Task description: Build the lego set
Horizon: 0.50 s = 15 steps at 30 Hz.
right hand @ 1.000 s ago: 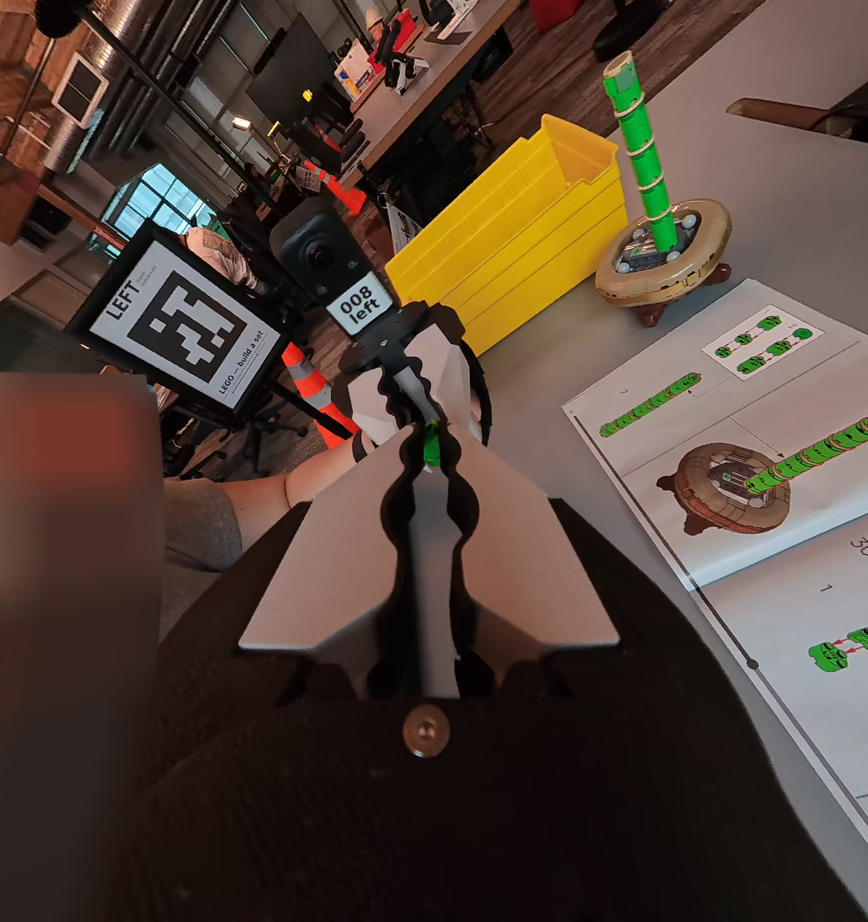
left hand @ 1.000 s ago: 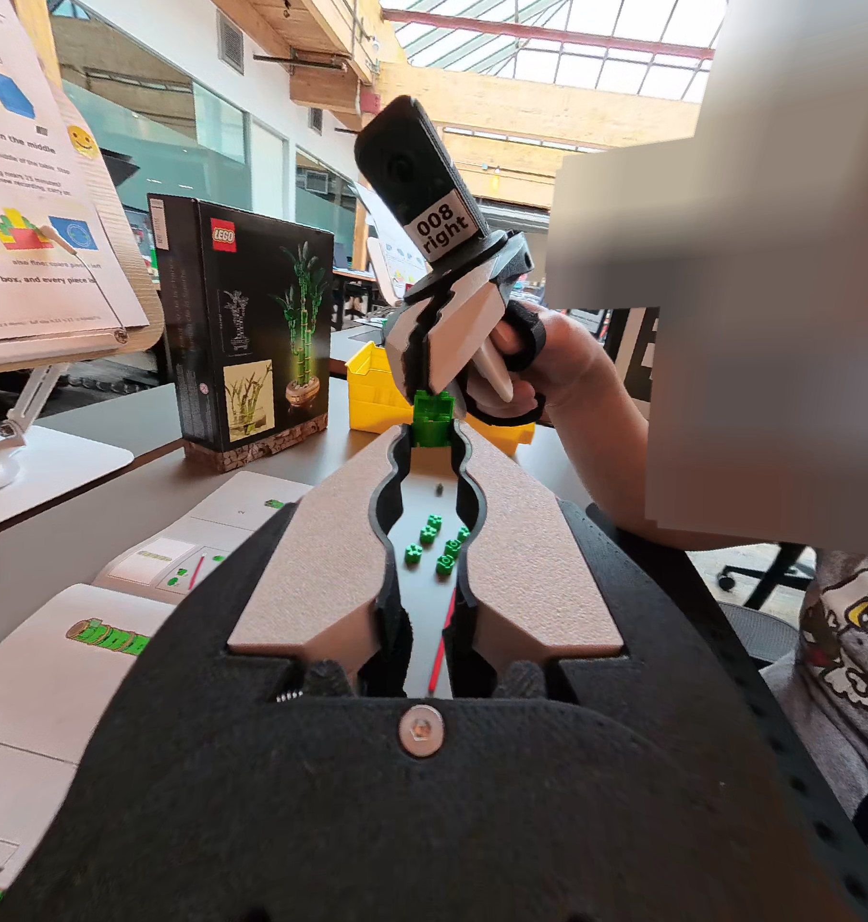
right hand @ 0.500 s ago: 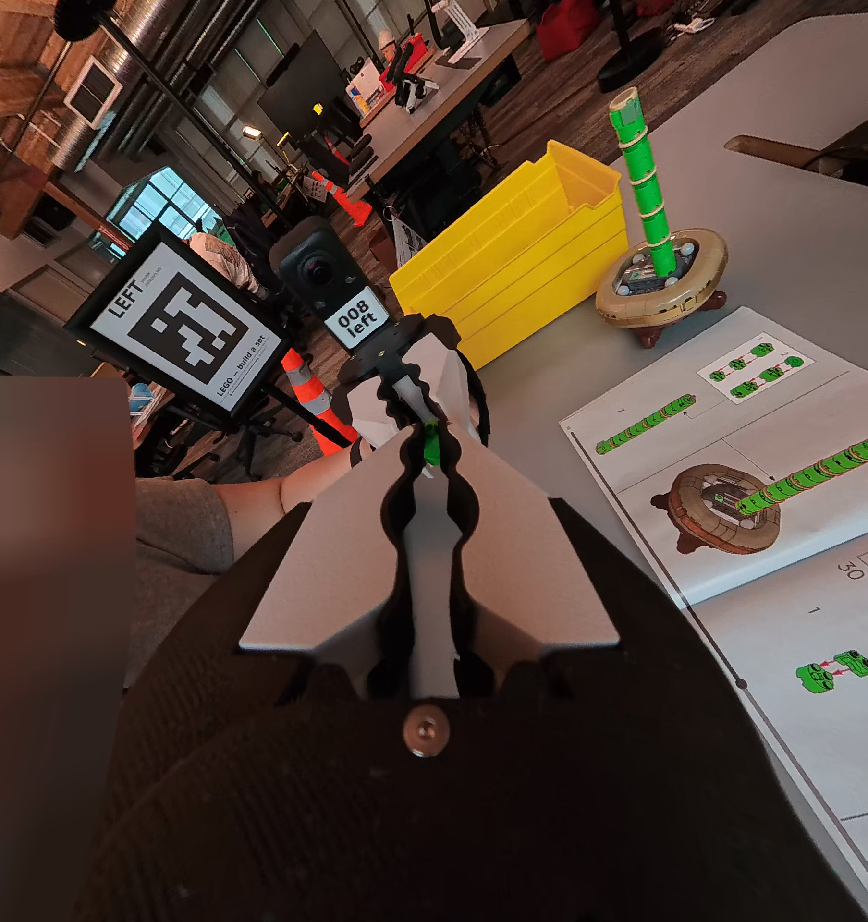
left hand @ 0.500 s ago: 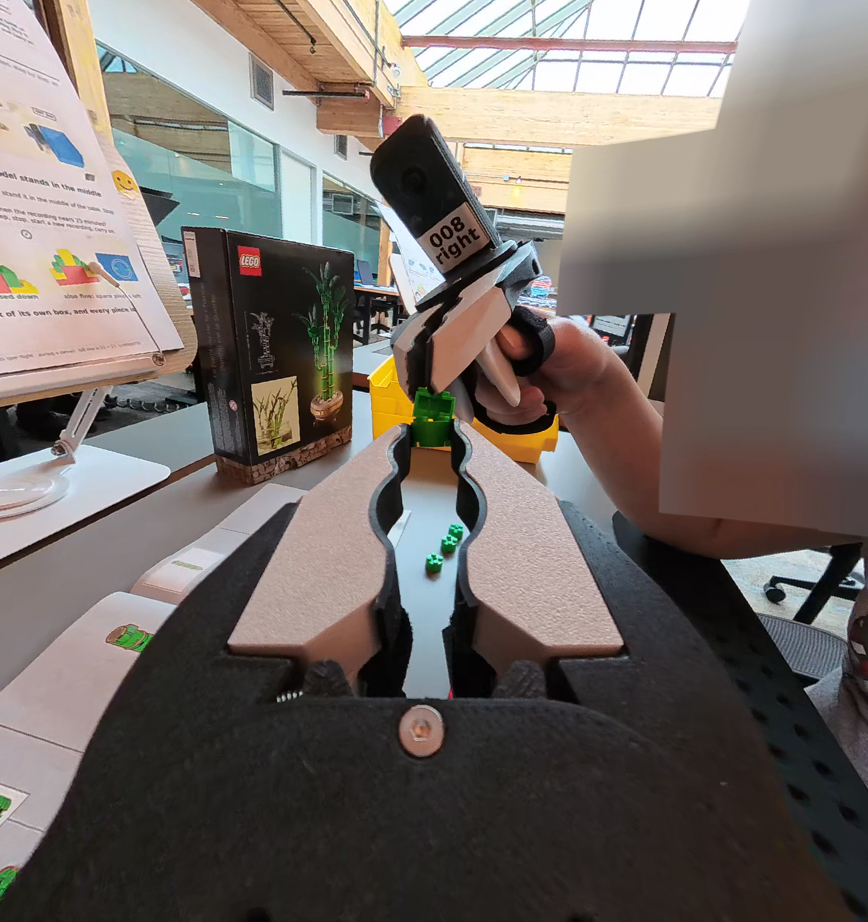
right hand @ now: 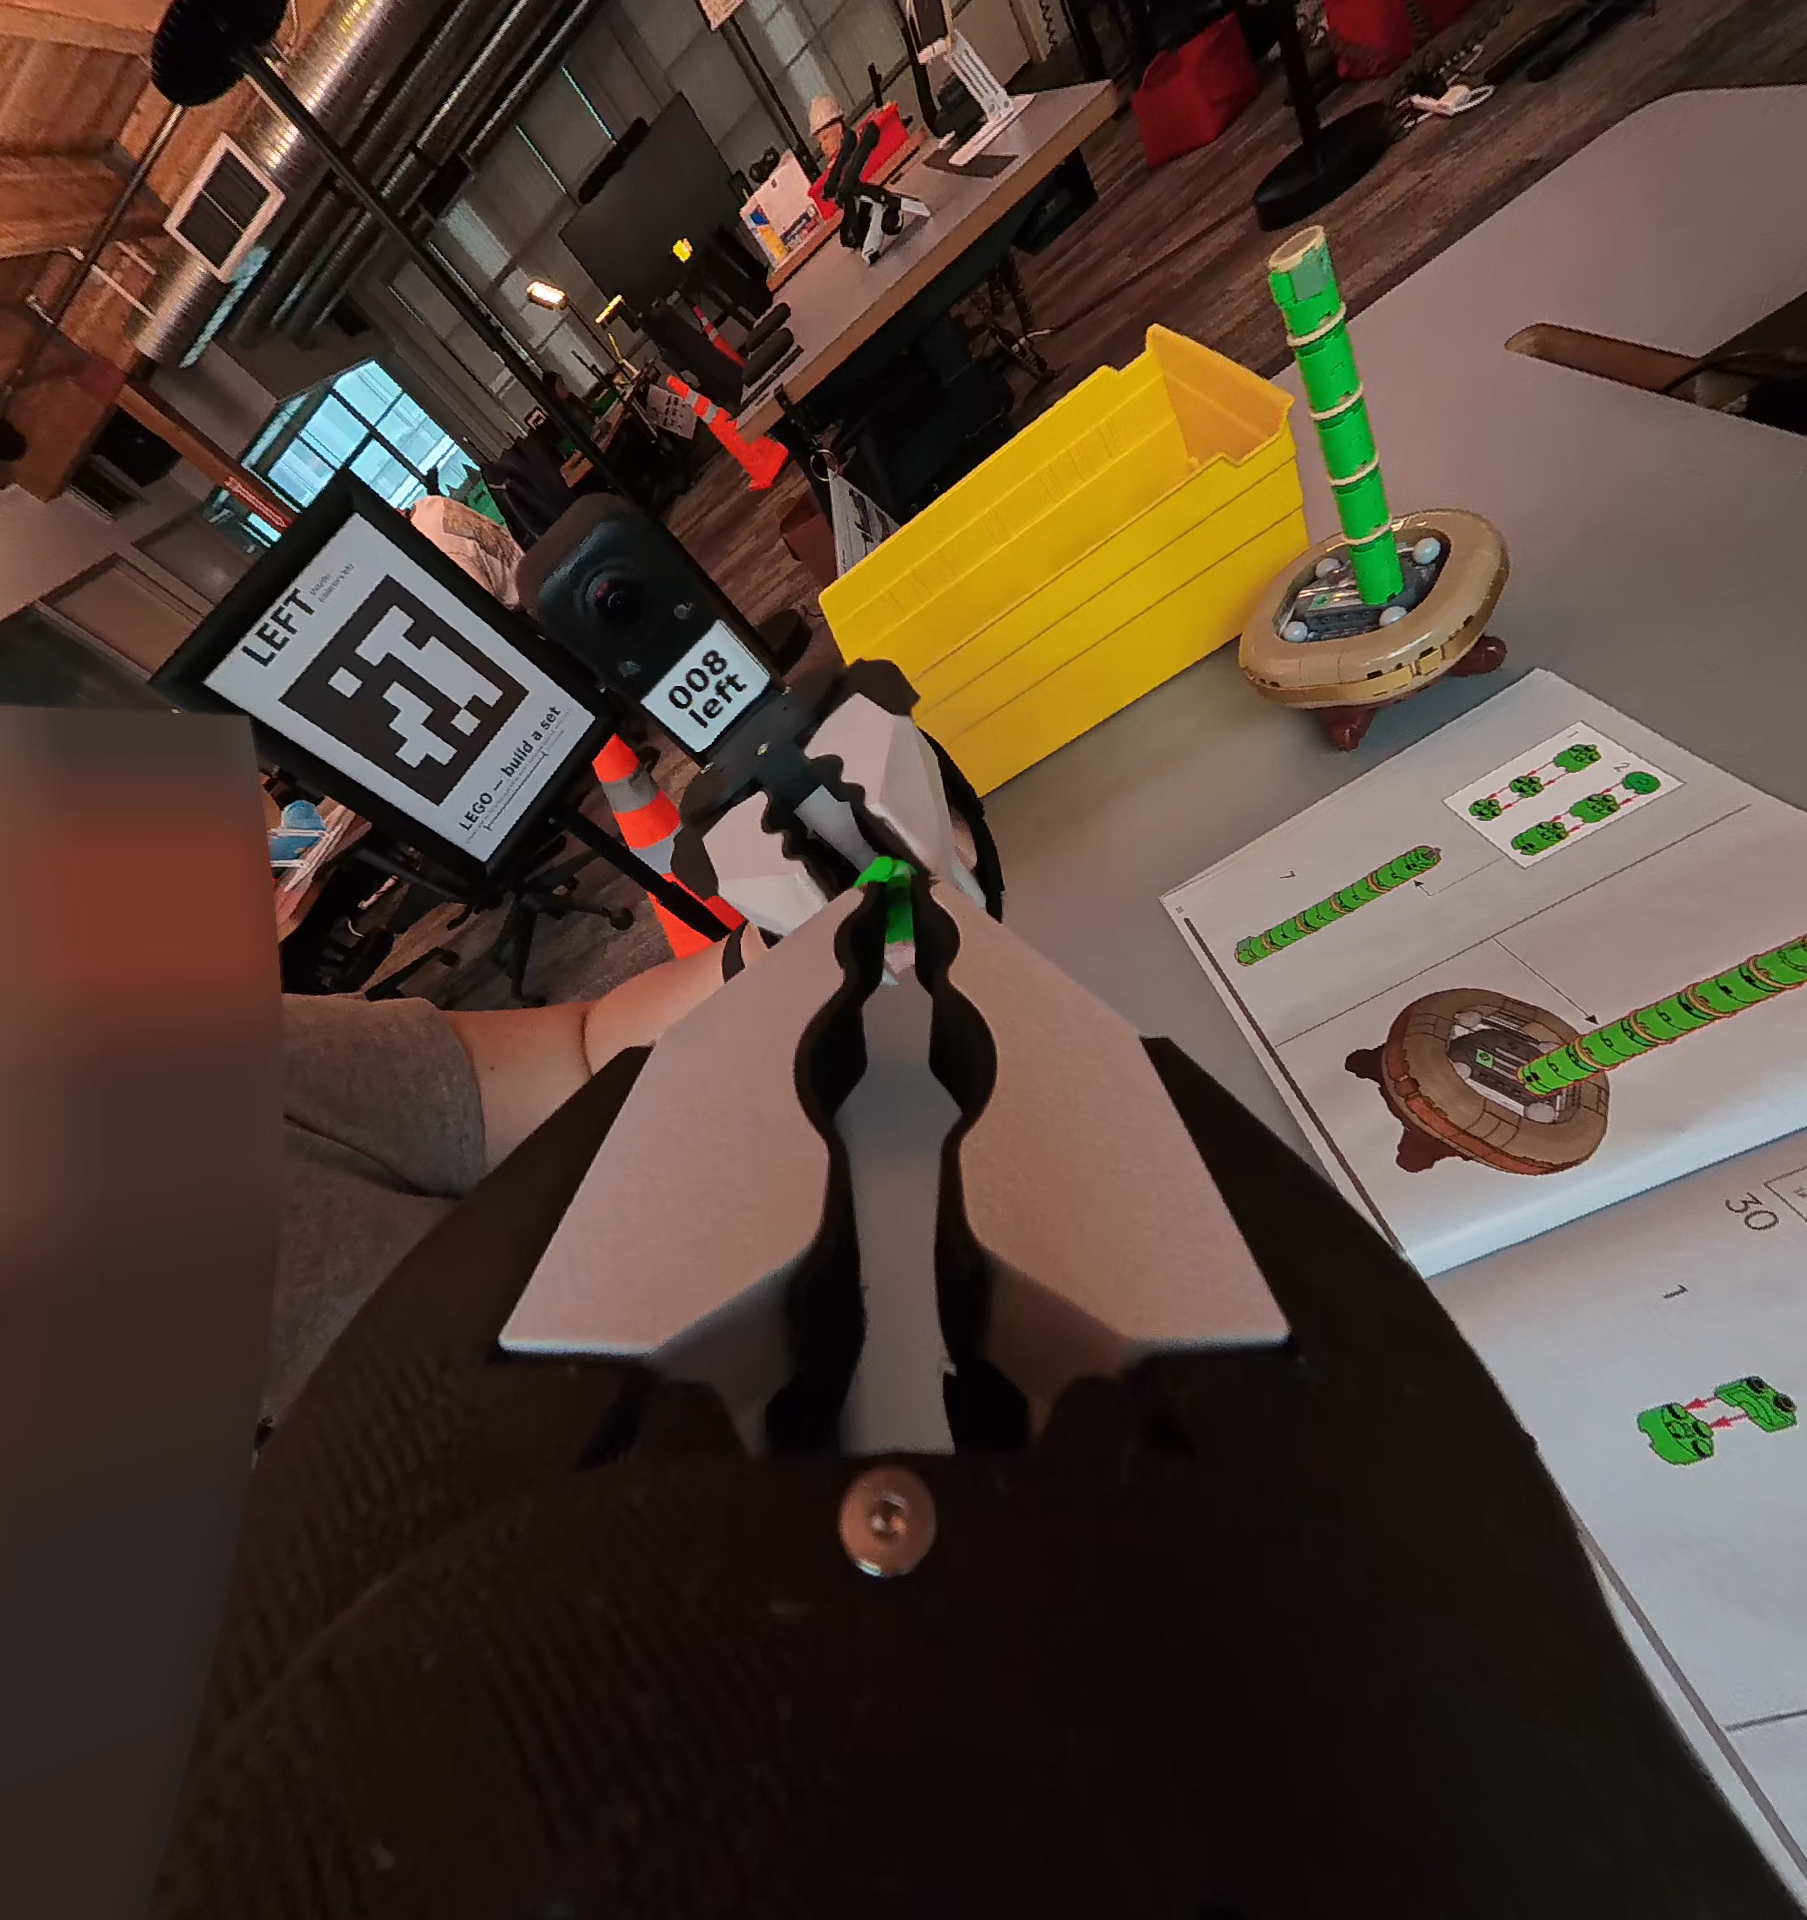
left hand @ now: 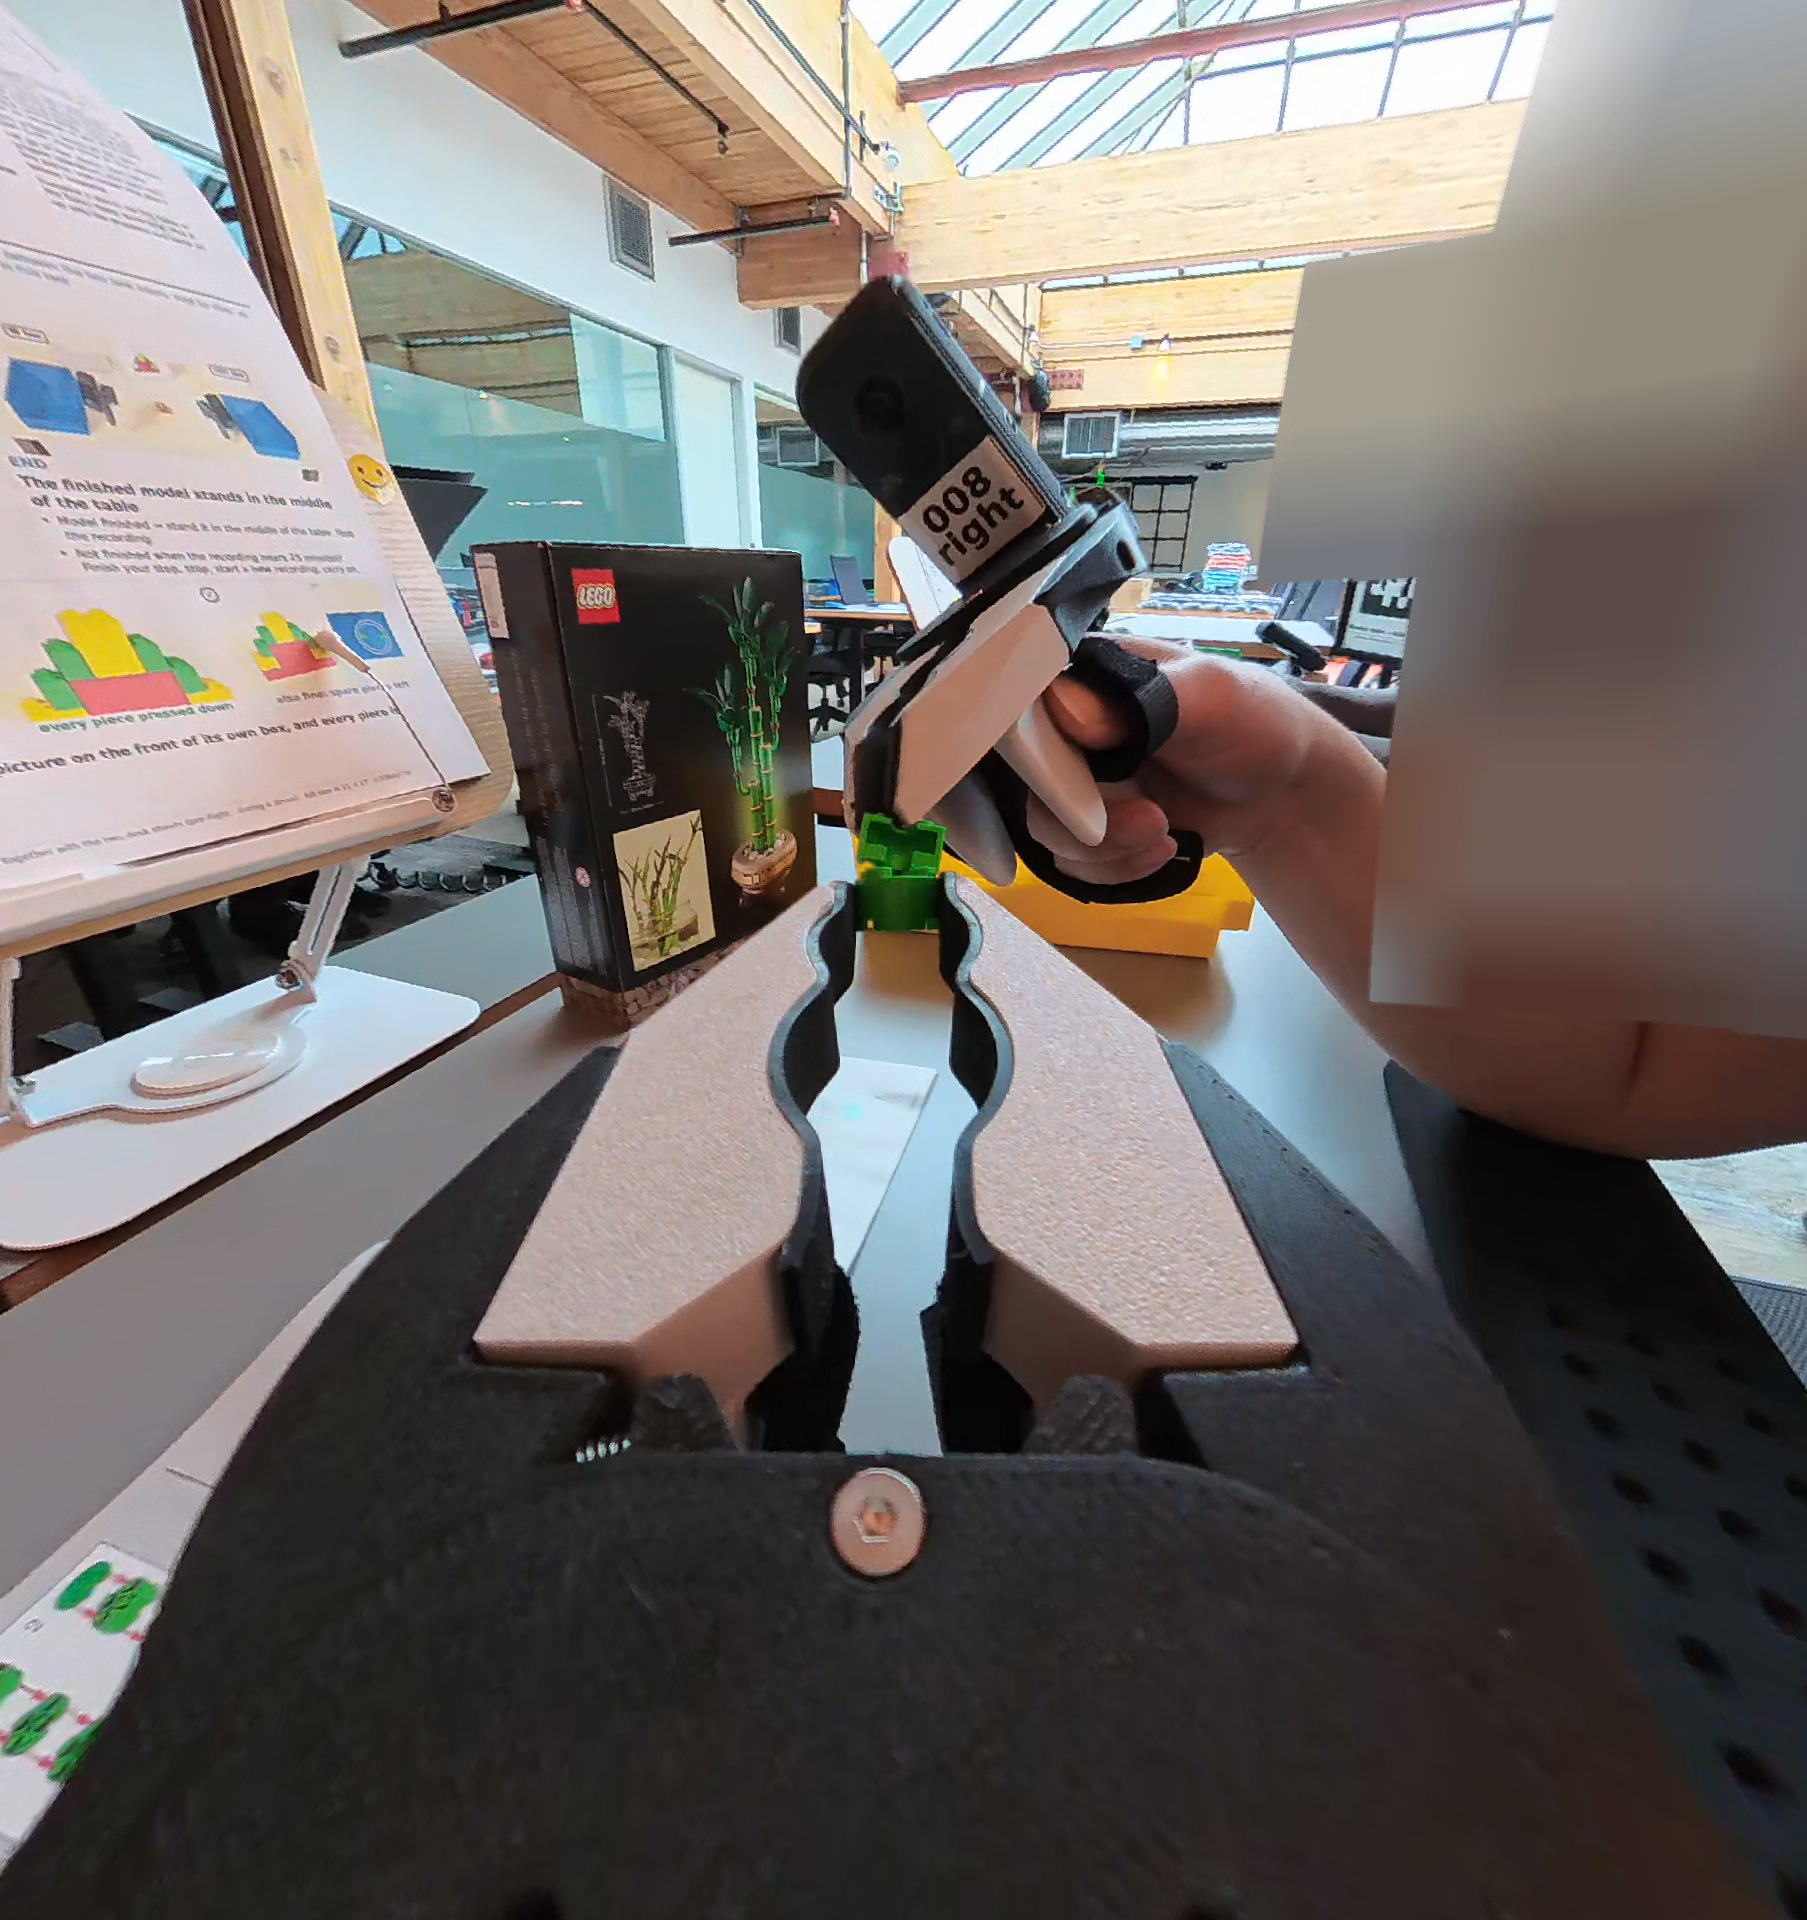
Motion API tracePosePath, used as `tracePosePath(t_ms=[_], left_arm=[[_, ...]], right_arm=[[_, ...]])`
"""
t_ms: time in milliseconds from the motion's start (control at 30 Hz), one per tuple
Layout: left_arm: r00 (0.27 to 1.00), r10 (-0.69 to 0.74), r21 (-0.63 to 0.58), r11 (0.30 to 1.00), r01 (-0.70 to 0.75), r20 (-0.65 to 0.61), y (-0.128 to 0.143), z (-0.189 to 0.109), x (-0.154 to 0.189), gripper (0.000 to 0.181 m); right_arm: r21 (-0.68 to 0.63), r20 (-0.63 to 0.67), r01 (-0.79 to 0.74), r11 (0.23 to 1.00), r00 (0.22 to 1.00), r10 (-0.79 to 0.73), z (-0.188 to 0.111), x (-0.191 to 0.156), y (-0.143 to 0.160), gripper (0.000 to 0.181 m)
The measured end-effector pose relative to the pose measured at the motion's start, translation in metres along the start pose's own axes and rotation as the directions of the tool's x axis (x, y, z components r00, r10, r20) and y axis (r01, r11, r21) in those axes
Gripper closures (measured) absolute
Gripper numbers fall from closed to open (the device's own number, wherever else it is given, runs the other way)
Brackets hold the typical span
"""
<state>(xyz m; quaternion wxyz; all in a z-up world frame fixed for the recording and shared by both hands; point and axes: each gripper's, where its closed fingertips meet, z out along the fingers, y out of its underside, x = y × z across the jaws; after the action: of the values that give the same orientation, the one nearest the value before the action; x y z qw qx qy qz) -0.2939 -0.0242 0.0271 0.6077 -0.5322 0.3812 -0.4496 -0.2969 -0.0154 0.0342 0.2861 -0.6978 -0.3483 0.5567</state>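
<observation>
In the left wrist view my left gripper (left hand: 899, 906) is shut on a small green lego piece (left hand: 894, 906) at its fingertips, held above the table. My right gripper (left hand: 914, 831) comes down from above, shut on a second green piece (left hand: 901, 840) that sits on top of the first. In the right wrist view my right gripper (right hand: 891, 916) pinches the green piece (right hand: 891, 896), tip to tip with the left gripper (right hand: 868, 864). The partly built model, a green bamboo stalk (right hand: 1335, 416) in a tan pot (right hand: 1283, 649), stands at the far right.
A yellow bin (right hand: 1065, 582) stands behind the grippers. An open instruction booklet (right hand: 1501, 935) lies to the right. The set's black box (left hand: 670, 758) and a paper sheet on a white stand (left hand: 151, 520) are to the left. A person's forearm (left hand: 1294, 790) holds the right gripper. Only a small space, under 4 cm, lies between the two pairs of fingers.
Both grippers have risen together with the green pieces still joined. The left view has tilted up, so the loose green pieces on the table no longer show between its fingers.
</observation>
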Motion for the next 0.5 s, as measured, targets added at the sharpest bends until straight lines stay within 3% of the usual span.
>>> tracePosePath(t_ms=[500], left_arm=[[0.996,0.077,-0.055,0.996,-0.075,0.037,0.0055,0.0011,-0.0016,0.168]], right_arm=[[-0.015,0.047,-0.017,1.000,0.999,0.018,0.0054,-0.0044,0.0040,0.177]])
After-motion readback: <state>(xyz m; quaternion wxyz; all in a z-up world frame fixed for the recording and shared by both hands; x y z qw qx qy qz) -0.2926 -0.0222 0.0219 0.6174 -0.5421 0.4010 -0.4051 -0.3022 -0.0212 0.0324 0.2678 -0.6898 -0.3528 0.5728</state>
